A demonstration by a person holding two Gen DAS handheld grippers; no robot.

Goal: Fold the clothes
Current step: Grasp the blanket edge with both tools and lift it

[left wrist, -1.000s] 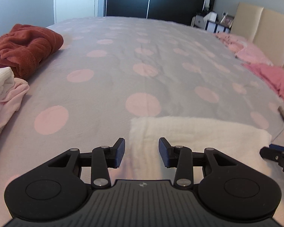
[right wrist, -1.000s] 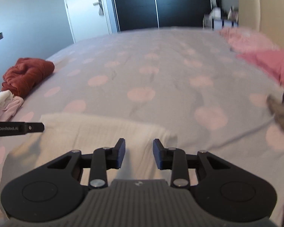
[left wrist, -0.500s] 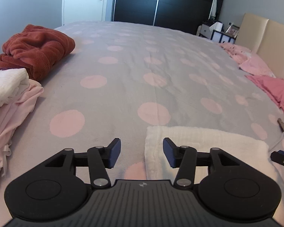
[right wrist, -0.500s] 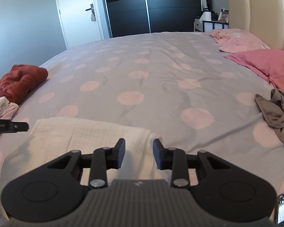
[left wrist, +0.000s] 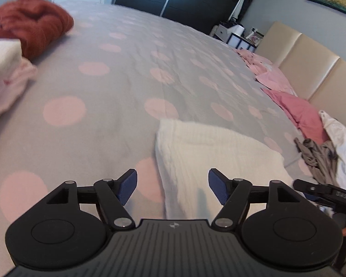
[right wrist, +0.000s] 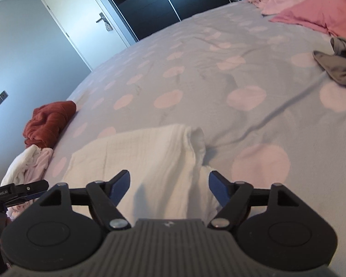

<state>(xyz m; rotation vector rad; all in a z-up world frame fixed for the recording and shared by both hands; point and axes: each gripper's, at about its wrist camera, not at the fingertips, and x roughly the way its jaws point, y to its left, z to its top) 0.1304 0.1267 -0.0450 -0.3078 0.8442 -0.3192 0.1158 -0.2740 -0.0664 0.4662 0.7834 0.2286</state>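
Folded white muslin cloth (left wrist: 210, 152) (right wrist: 145, 154) is laid flat near the front edge of the bed (left wrist: 126, 80) (right wrist: 219, 80), on its grey cover with pink dots. Over the cloth's left end the left gripper (left wrist: 172, 189) is held with jaws spread wide, gripping nothing; over its right end the right gripper (right wrist: 168, 188) is likewise wide and empty. At the left edge a rust-red towel (left wrist: 32, 25) (right wrist: 49, 122) is bunched beside stacked white and pink garments (left wrist: 7, 73) (right wrist: 31, 164). A grey-brown garment (left wrist: 318, 157) (right wrist: 339, 67) is crumpled towards the right, near pink pillows (left wrist: 297, 113) (right wrist: 320, 16).

Soft, even daylight, faint shadows on the white cloth (right wrist: 150, 152), motion blur, curved fisheye edges.
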